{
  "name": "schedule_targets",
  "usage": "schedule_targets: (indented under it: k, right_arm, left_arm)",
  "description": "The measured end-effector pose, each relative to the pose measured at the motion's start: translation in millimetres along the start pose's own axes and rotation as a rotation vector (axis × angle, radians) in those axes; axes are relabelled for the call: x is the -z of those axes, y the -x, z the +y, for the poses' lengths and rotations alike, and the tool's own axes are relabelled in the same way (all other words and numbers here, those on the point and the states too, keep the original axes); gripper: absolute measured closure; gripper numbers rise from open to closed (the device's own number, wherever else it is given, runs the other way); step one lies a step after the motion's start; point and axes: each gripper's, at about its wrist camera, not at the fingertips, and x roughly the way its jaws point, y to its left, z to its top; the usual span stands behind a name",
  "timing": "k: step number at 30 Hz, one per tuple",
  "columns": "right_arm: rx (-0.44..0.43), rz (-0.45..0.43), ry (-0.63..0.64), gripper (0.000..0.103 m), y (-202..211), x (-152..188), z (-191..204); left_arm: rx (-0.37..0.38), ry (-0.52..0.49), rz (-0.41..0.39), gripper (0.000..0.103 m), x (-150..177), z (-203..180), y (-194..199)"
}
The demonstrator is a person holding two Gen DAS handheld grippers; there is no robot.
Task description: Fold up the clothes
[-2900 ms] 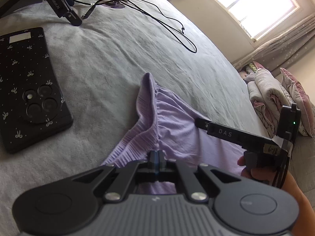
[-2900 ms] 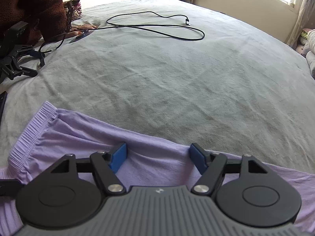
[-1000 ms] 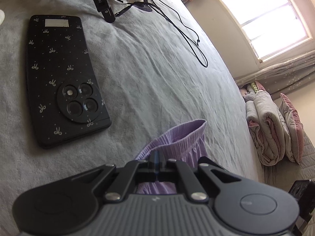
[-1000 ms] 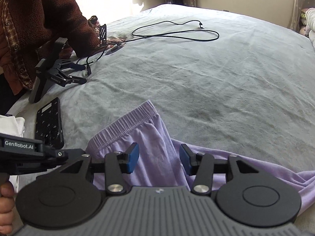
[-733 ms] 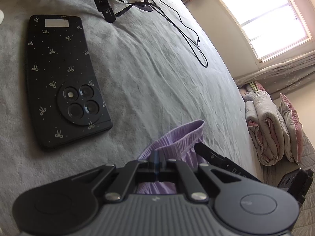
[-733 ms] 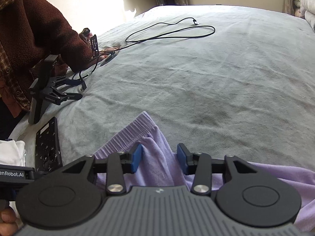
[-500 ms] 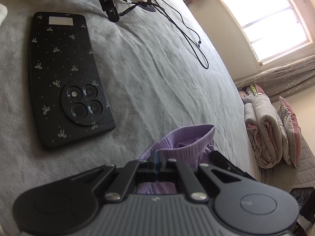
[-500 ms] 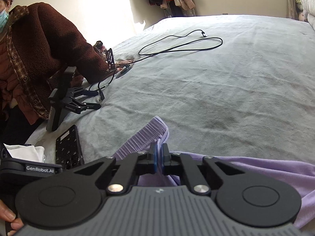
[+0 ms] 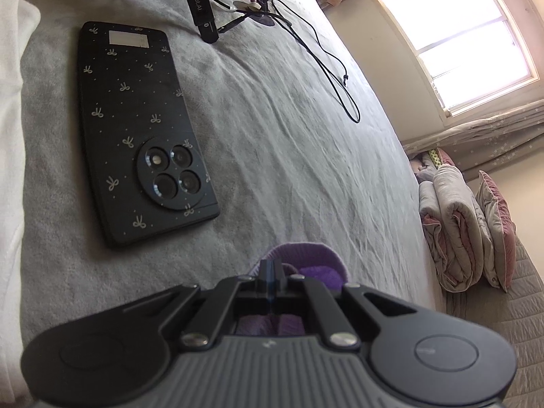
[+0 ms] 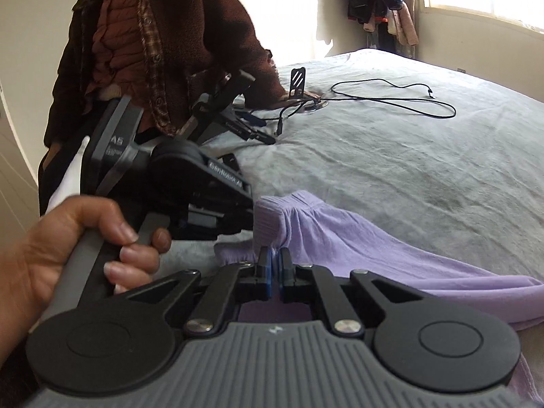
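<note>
A white cloth lies along the far left edge of the bed; just right of it a black phone with bow print lies face down on the grey bedspread. Beyond the phone a black stand and a looping cable lie near the bed's far side. The left gripper has its jaws pressed fully together on the ribbed waistband of the lilac garment, which bunches up just ahead of its tips. To the right, the bedspread runs bare and open to the bed's edge, with rolled bedding and a pillow on the floor under the window

In the right wrist view, a hand grips the left gripper's handle at left, and a person in a brown jacket stands behind. The right gripper has its blue pads drawn almost together, pinching a fold of the lilac garment just beside the left gripper's tips. The garment trails rightward across the bedspread, whose far stretch is open save for the cable
</note>
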Motion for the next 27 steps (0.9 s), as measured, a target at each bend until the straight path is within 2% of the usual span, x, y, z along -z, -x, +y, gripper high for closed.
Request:
schedule_targets:
  k: [3,7,8,14,17,19,21,22,23,24,25,27]
  right_arm:
    - [0.014,0.068,0.071,0.097,-7.0,17.7,13.1]
    - [0.020,0.108,0.070,0.091,-13.2,27.8,14.9]
    - [0.015,0.104,0.061,0.088,-11.9,26.5,15.3]
    - [0.055,0.057,0.074,0.084,-5.0,18.2,21.3]
    - [0.084,0.017,0.086,0.051,-1.7,16.7,23.0]
    - [0.089,0.005,0.097,0.051,-2.3,16.5,24.7]
    - [0.092,0.013,0.113,0.052,-7.7,16.3,27.1]
    - [0.094,0.018,0.122,0.054,-10.7,16.4,28.6]
    - [0.098,0.023,0.131,0.069,-13.7,16.9,30.1]
    - [0.103,0.023,0.134,0.089,-15.8,16.8,31.2]
    - [0.110,0.015,0.125,0.092,-16.3,15.6,31.5]
    - [0.124,-0.003,0.109,0.093,-17.3,13.4,32.0]
  left_arm:
    - [0.009,-0.019,-0.003,0.103,0.4,-0.6,7.2]
    - [0.024,-0.037,0.004,0.103,0.4,1.1,14.3]
    - [0.027,-0.041,0.006,0.102,0.6,1.8,16.0]
    - [0.081,-0.066,0.026,0.102,2.4,5.1,25.4]
    - [0.114,-0.078,0.046,0.101,3.8,4.1,26.4]
    - [0.133,-0.075,0.072,0.096,5.1,5.4,24.8]
    - [0.148,-0.054,0.089,0.076,5.4,8.3,23.5]
    - [0.157,-0.045,0.095,0.071,5.2,9.4,23.2]
    - [0.166,-0.040,0.104,0.066,5.4,9.7,22.7]
    - [0.175,-0.036,0.114,0.062,5.8,9.8,22.2]
    - [0.181,-0.034,0.121,0.060,6.8,8.9,21.9]
    - [0.192,-0.032,0.133,0.054,9.2,6.5,21.4]
